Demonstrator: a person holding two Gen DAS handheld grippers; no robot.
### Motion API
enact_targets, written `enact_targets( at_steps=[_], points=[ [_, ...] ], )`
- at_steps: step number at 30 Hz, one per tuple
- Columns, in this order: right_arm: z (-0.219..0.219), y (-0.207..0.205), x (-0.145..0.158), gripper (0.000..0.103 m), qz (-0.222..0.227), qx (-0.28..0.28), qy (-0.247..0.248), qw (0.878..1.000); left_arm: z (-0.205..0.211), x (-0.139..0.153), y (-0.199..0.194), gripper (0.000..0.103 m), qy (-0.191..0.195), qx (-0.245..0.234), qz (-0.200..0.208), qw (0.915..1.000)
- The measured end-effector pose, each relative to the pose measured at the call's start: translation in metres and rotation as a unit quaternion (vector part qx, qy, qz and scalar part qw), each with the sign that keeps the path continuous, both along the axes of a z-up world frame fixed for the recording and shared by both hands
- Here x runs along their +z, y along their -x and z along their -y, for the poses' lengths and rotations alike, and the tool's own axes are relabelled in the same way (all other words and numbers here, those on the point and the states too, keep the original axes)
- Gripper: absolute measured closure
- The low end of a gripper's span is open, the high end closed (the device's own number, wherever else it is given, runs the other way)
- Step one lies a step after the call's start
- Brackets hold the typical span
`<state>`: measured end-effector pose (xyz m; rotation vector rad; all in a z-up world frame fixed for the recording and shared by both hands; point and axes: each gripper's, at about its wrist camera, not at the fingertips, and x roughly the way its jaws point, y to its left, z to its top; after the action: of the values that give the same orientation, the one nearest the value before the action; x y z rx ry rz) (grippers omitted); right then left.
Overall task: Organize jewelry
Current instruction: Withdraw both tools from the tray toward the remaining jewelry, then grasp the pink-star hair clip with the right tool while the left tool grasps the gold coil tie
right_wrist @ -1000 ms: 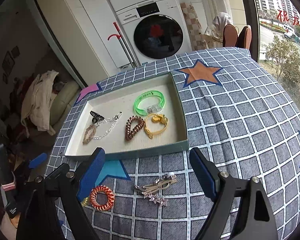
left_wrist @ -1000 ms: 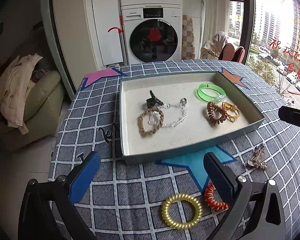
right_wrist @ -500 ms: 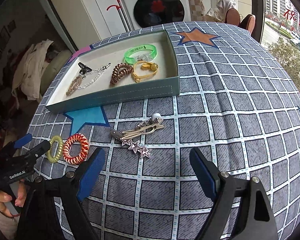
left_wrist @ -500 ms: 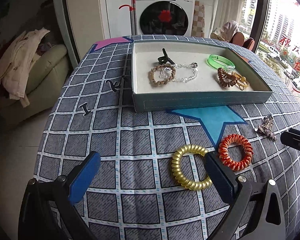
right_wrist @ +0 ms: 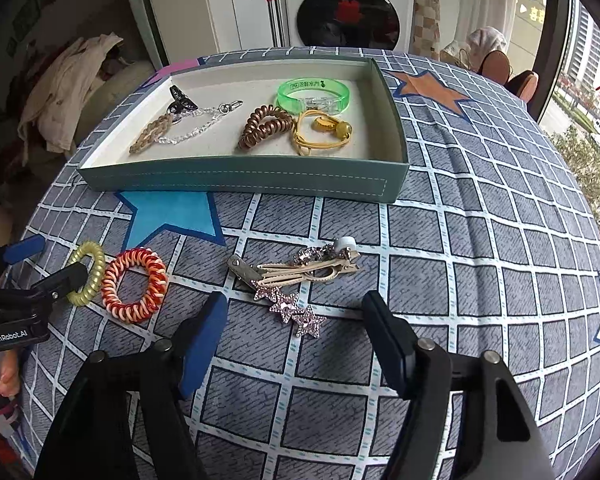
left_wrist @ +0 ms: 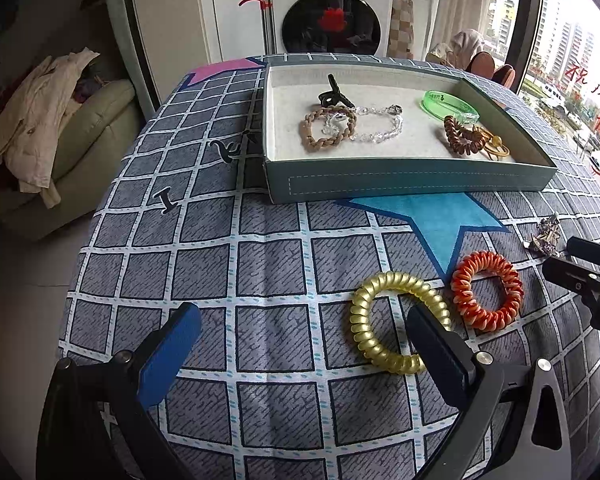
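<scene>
A teal tray [left_wrist: 380, 184] [right_wrist: 240, 180] holds several pieces: a braided band, a crystal chain, a black clip, a green bangle [right_wrist: 314, 94], a brown coil tie and a yellow tie. On the cloth lie a gold coil tie [left_wrist: 396, 320] [right_wrist: 86, 274], an orange coil tie [left_wrist: 486, 290] [right_wrist: 134, 284] and star hair clips [right_wrist: 296, 276] [left_wrist: 546, 236]. My left gripper [left_wrist: 300, 344] is open and low, its right finger over the gold tie. My right gripper [right_wrist: 296, 332] is open, just short of the hair clips.
The table has a grey checked cloth [right_wrist: 480, 220] with coloured stars and drops away at its left edge. A washing machine [left_wrist: 332, 12] stands behind, and a sofa with clothes [left_wrist: 40, 120] is to the left.
Both grippers have dropped and moved closer to the loose items in front of the tray. The left has neared the gold tie, the right the hair clips. Both stay open.
</scene>
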<state>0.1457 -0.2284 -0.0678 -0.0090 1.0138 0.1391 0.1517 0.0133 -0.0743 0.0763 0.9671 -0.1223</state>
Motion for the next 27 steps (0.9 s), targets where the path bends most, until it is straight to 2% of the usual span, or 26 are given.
enact_targets(
  at_steps=[4, 9, 15, 18, 22, 25, 27],
  points=[
    [-0.010, -0.003, 0.001, 0.050, 0.000, 0.023, 0.009, 1.000, 0.001, -0.002, -0.001, 0.000, 0.000, -0.001, -0.003, 1.0000],
    [-0.026, -0.004, 0.000, 0.051, 0.005, 0.045, 0.030, 0.999, 0.003, -0.002, -0.002, 0.000, 0.001, -0.010, -0.002, 0.9999],
    [-0.029, -0.002, 0.001, 0.072, 0.000, 0.044, 0.027, 0.999, 0.008, -0.001, -0.002, 0.000, 0.014, -0.025, -0.004, 0.9996],
    [-0.030, -0.001, 0.002, 0.072, -0.001, 0.045, 0.029, 0.999, 0.011, 0.000, -0.001, 0.000, 0.017, -0.035, -0.003, 0.9992],
    [-0.032, 0.002, 0.002, 0.073, -0.002, 0.046, 0.032, 0.998, 0.018, 0.003, 0.002, 0.011, 0.012, -0.055, 0.000, 0.9984],
    [-0.033, 0.004, 0.002, 0.079, -0.003, 0.044, 0.034, 0.998, 0.022, 0.005, 0.003, 0.020, 0.013, -0.067, -0.002, 0.9976],
    [-0.033, 0.006, 0.003, 0.079, -0.004, 0.042, 0.033, 0.999, 0.024, 0.006, 0.003, 0.030, 0.012, -0.073, -0.001, 0.9972]
  ],
)
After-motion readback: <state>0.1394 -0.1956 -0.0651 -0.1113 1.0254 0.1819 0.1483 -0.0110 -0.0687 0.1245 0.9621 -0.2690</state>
